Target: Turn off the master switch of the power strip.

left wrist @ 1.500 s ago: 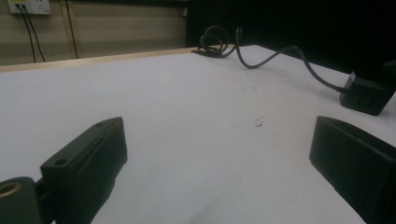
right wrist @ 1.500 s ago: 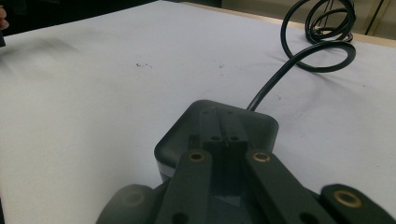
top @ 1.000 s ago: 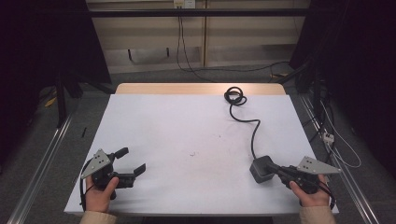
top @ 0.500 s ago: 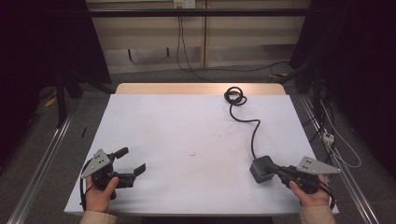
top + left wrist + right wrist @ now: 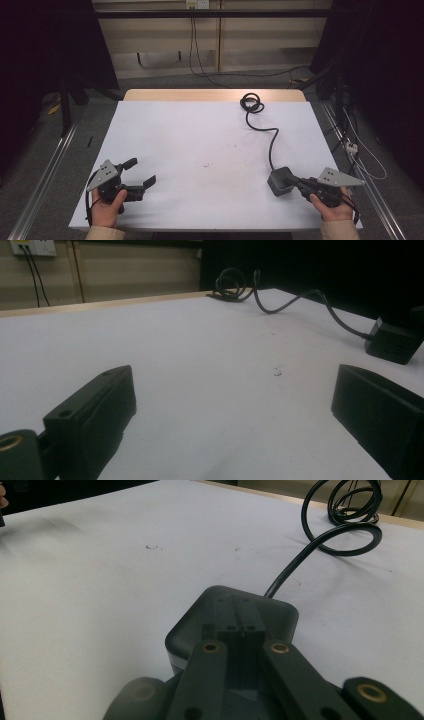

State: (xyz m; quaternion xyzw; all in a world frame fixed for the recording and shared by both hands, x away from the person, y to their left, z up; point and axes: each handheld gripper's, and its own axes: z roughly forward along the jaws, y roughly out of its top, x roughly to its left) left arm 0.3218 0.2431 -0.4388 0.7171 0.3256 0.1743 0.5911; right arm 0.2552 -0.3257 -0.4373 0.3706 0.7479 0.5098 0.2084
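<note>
while left gripper (image 5: pixel 137 177) gapes empty, right gripper (image 5: pixel 295 181) jaws closed, touching adapter (image 5: pixel 280 181).

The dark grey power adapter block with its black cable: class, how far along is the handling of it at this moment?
Done: the right gripper has reached the dark grey power adapter block; its shut jaws rest on the block's top. In hand: the block sits on the white table, not lifted. Left: the black cable lies loose, coiled at the far edge; the left gripper waits open, apart.

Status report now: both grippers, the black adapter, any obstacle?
Left gripper open, empty. Right gripper shut, fingers together over the black adapter. Its cable trails to far edge. Nothing blocking.
</note>
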